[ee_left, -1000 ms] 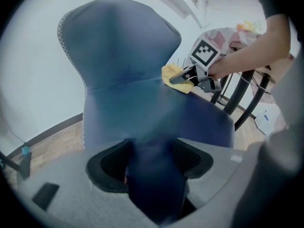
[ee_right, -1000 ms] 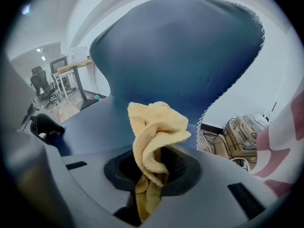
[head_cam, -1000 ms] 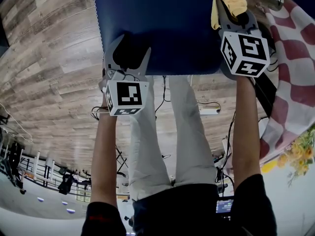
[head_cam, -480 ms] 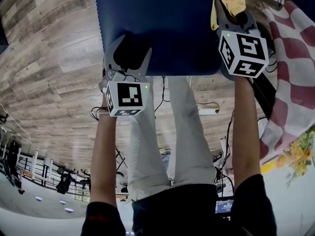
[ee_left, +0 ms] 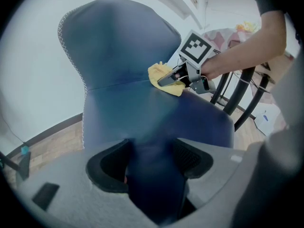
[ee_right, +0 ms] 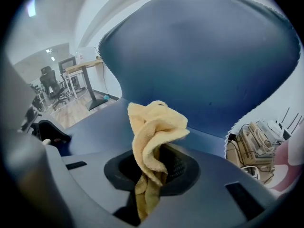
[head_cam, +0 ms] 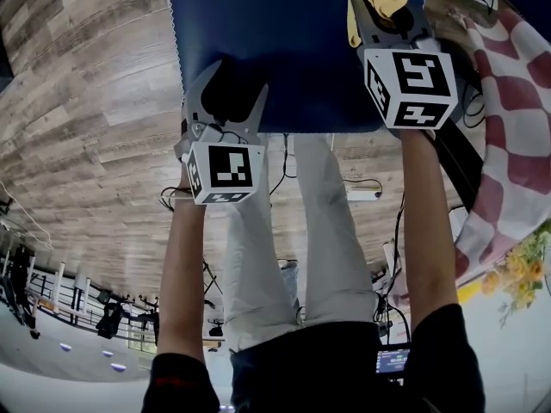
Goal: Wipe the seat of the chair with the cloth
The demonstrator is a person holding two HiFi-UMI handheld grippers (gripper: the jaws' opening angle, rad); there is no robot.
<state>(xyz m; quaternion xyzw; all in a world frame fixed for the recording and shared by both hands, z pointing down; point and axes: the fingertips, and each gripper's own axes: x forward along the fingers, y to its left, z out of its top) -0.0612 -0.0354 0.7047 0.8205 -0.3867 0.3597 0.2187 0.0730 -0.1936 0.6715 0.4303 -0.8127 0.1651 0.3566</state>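
**Cloth at the rear of the seat, wiping under way**

The blue chair is filling the space ahead of both tools, its backrest rising beyond them. The seat is lying flat in front of the tools, over a wooden floor.

The left tool is clamping the seat's near edge. In the left gripper view the blue padding is running straight in between its jaws, which are pressing on it from either side. This looks like a steadying hold, keeping the chair from shifting.

The right tool is reaching further in, ahead and to the right of the left tool. Its jaws are pinching a bunched yellow cloth. The loose end is sticking out past the tips, while a tail is hanging down between the jaws. From the left tool's side the cloth appears to be resting on the seat, just beside the crease where the backrest begins.

The wipe is probably in progress, with the cloth working the rear right part. The fabric is showing no dirt or streaks, so the share already covered cannot be judged. The wide stretch between the cloth and the left tool likely needs passes yet.
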